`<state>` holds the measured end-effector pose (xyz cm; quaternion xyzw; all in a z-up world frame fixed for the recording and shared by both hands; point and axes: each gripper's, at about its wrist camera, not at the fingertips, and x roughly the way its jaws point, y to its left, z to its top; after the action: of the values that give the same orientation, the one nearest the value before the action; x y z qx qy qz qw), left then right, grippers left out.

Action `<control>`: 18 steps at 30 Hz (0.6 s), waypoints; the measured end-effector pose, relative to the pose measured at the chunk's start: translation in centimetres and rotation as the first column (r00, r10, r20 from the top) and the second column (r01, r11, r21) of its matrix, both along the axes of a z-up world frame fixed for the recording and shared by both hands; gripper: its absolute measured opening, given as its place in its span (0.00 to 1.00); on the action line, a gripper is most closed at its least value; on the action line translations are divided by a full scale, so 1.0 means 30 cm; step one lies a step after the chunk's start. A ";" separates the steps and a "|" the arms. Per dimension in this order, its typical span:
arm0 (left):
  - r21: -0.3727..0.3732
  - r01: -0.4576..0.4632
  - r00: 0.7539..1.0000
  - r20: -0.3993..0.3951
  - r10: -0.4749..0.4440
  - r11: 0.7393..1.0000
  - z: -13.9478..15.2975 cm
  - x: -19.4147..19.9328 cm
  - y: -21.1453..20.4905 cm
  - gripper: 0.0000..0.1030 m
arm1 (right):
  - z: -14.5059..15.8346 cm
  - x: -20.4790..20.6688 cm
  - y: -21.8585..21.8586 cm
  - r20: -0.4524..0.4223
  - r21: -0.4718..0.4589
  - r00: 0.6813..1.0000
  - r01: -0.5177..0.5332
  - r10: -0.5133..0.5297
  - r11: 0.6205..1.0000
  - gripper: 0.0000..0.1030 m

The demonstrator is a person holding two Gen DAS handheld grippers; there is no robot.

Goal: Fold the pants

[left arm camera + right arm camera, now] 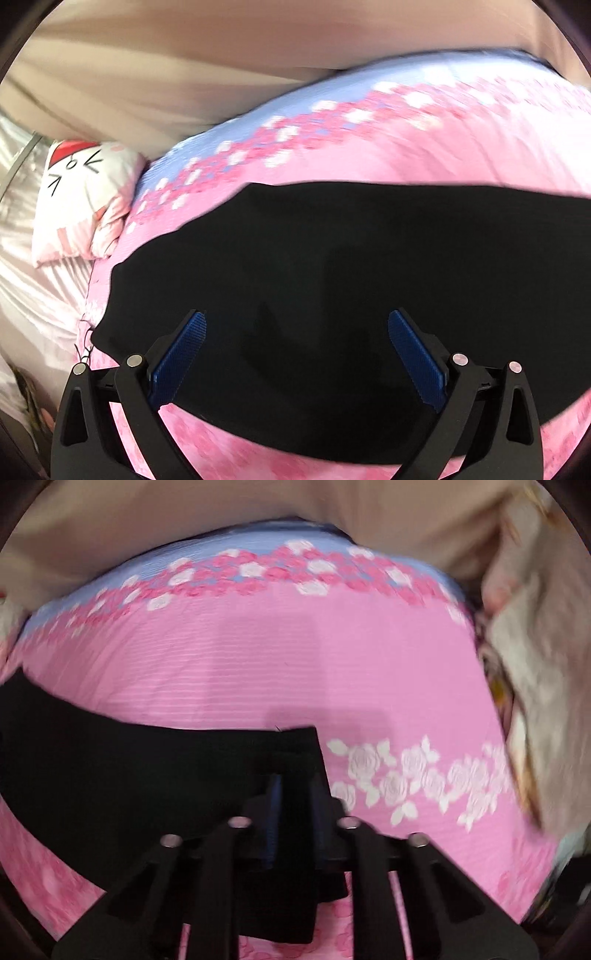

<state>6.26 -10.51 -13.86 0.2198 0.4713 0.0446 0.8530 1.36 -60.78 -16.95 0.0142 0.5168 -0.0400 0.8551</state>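
pillow (79,206): at 9 o'clock in the left view, cat face print, beside the bedspread's edge.
bedspread (369,155): pink with a flower band, blue toward 12 o'clock.
pants (332,277): black, spread flat on the bedspread, filling the left view's centre.
left gripper (297,354): above the pants, jaws wide, nothing between them.
right gripper (293,812): at 6 o'clock, jaws narrow, pinching the pants' end corner (295,746).
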 end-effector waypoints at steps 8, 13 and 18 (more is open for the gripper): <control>0.051 0.027 0.999 -0.033 -0.025 0.998 -0.096 -0.079 -0.111 0.95 | 0.002 0.031 -0.045 0.035 -0.014 0.999 0.022 -0.021 1.000 0.32; 0.035 0.023 0.999 -0.036 -0.021 0.999 -0.085 -0.081 -0.107 0.95 | 0.147 -0.122 0.041 0.169 0.081 0.985 0.014 -0.028 0.997 0.30; 0.034 0.026 0.999 -0.023 -0.025 0.999 -0.089 -0.093 -0.101 0.95 | -0.061 -0.195 0.067 0.039 0.147 0.997 0.063 -0.069 0.987 0.23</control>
<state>3.48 -13.54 -16.54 0.2408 0.4772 0.0391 0.8442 -4.50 -58.78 -18.78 0.0948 0.4988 -0.0301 0.8610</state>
